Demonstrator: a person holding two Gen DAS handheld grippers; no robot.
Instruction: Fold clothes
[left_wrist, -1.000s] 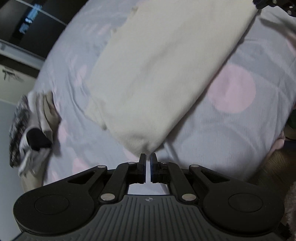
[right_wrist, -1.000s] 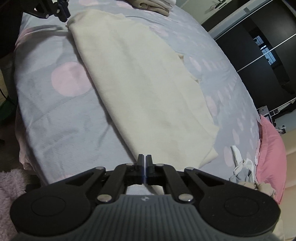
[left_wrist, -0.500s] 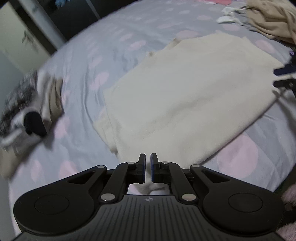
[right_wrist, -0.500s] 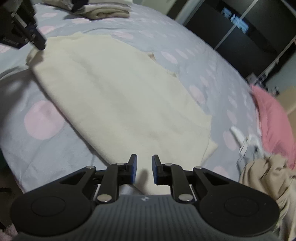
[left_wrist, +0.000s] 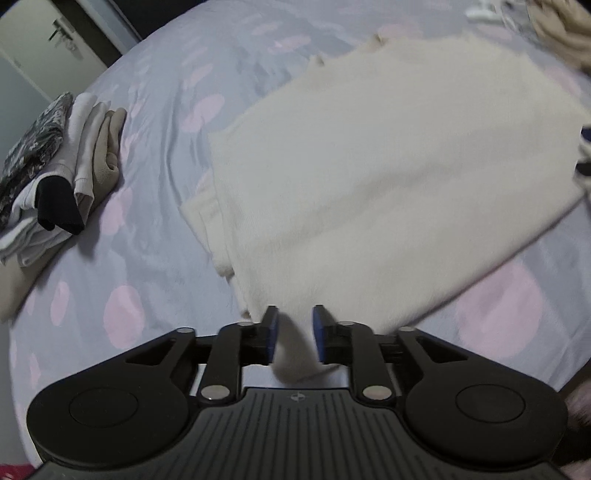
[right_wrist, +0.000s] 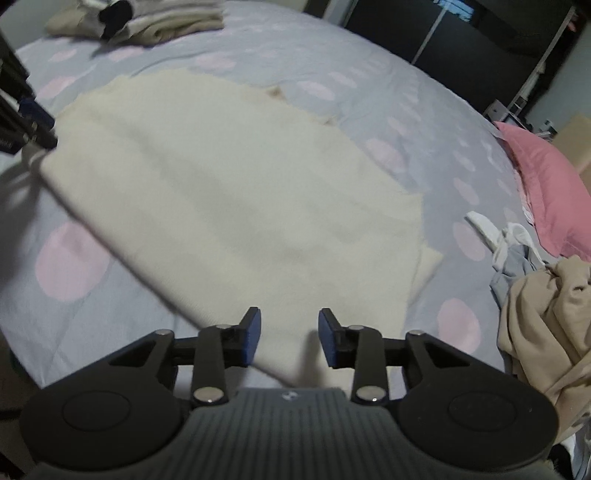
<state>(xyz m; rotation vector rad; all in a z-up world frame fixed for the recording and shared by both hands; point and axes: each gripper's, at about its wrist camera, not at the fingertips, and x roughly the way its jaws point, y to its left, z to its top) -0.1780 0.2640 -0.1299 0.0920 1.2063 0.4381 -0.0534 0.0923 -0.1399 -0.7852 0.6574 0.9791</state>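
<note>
Soft cream fleece cloth (left_wrist: 369, 177) lies folded on the dotted grey bed (left_wrist: 155, 280); left gripper (left_wrist: 293, 334) and right gripper (right_wrist: 289, 338) are opening, cloth corners loose between their jaws.

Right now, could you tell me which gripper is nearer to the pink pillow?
Right. The right gripper has the pink pillow ahead to its right across the bed; the left gripper is at the cream garment's opposite end.

Garment (left_wrist: 369, 177) lies on bed (left_wrist: 155, 280), before both claws.

A home bedroom: a bed with spotted grey sheet (right_wrist: 406, 96), pink pillow (right_wrist: 546, 184), dark wardrobe doors (right_wrist: 461, 40).
</note>
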